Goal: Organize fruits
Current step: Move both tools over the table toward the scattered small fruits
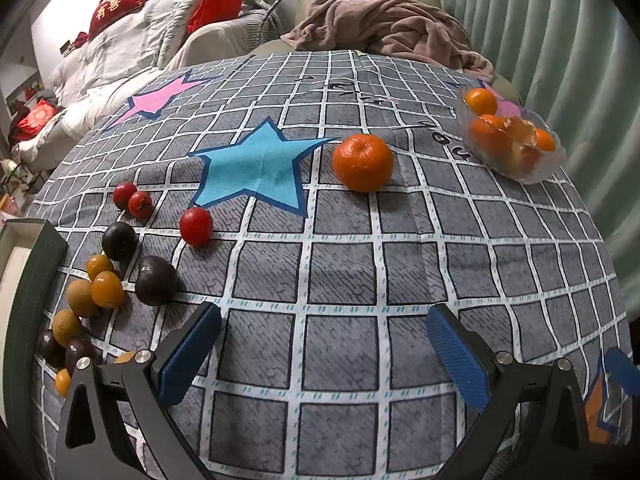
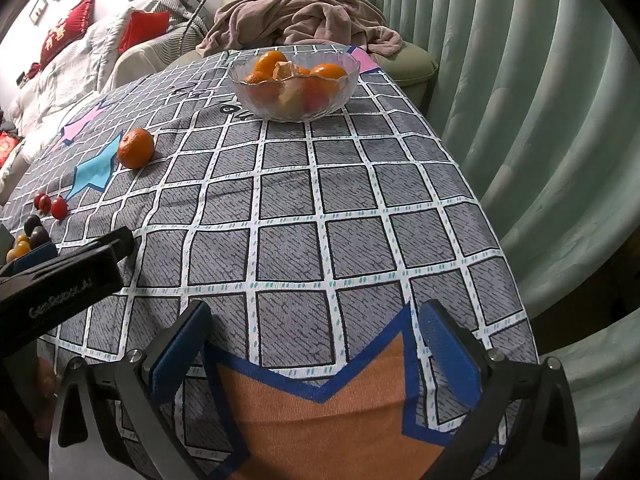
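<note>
A loose orange (image 1: 363, 162) lies on the checked tablecloth right of the blue star; it also shows in the right wrist view (image 2: 135, 148). A glass bowl (image 1: 536, 168) (image 2: 256, 96) at the far right holds several oranges and peel. Cherry tomatoes (image 1: 196, 226), dark passion fruits (image 1: 155, 280), yellow kumquats (image 1: 107, 289) and brown longans (image 1: 82, 298) lie scattered at the left. My left gripper (image 1: 324, 356) is open and empty above the cloth, well short of the orange. My right gripper (image 2: 314, 352) is open and empty over the orange star near the table's front edge.
An open box (image 1: 24, 264) stands at the table's left edge beside the small fruits. The left gripper's body (image 2: 60, 280) shows at the left of the right wrist view. A chair with a pink blanket (image 1: 384, 28) stands behind the table; a curtain (image 2: 520, 120) hangs on the right.
</note>
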`<state>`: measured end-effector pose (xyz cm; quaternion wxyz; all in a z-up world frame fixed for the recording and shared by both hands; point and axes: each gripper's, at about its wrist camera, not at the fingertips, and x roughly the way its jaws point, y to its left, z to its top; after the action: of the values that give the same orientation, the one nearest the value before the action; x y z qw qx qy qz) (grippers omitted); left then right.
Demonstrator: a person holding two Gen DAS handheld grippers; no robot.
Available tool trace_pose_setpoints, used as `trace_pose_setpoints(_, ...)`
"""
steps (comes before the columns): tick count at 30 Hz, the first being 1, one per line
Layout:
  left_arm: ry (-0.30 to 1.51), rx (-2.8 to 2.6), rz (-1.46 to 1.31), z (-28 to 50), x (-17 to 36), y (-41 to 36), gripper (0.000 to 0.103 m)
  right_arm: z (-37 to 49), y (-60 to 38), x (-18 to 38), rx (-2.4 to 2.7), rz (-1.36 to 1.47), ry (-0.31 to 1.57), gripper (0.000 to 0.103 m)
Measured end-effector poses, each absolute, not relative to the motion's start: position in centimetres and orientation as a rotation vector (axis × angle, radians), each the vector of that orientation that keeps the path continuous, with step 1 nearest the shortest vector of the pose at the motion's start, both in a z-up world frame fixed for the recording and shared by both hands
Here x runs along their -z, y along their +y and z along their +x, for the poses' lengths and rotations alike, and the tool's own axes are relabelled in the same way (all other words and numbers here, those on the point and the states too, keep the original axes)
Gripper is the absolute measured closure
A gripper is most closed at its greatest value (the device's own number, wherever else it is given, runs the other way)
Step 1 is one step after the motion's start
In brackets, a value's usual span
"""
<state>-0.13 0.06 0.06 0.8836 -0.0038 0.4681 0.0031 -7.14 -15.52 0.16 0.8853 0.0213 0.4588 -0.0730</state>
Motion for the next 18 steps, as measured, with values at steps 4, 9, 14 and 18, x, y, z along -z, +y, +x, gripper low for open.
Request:
trace_pose_setpoints(4,0.988,-0.002,-0.003,-1.2,-0.9,0.2,0.0,-7.1,-15.6,-0.2,0.147,0.05,0.967,0.0)
trace_pose_setpoints(9,0.91,0.044,-0.004,-4.7,-4.1,2.7,0.0,-8.2,-15.2,-0.5,0.156,0.094,1.018,0.0)
trace_pose_setpoints(14,0.925,0.053,-0.006,-7.8,-5.3,6.0,0.0,-11.0,-13.7,-2.2,0.067,0.127,1.003,0.0)
trace_pose_setpoints(18,0.963,0.032,-0.07,-10.8,-5.1,9.2,0.0,-12.5,-11.9,-3.7,-0.002,0.117,0.998,0.0)
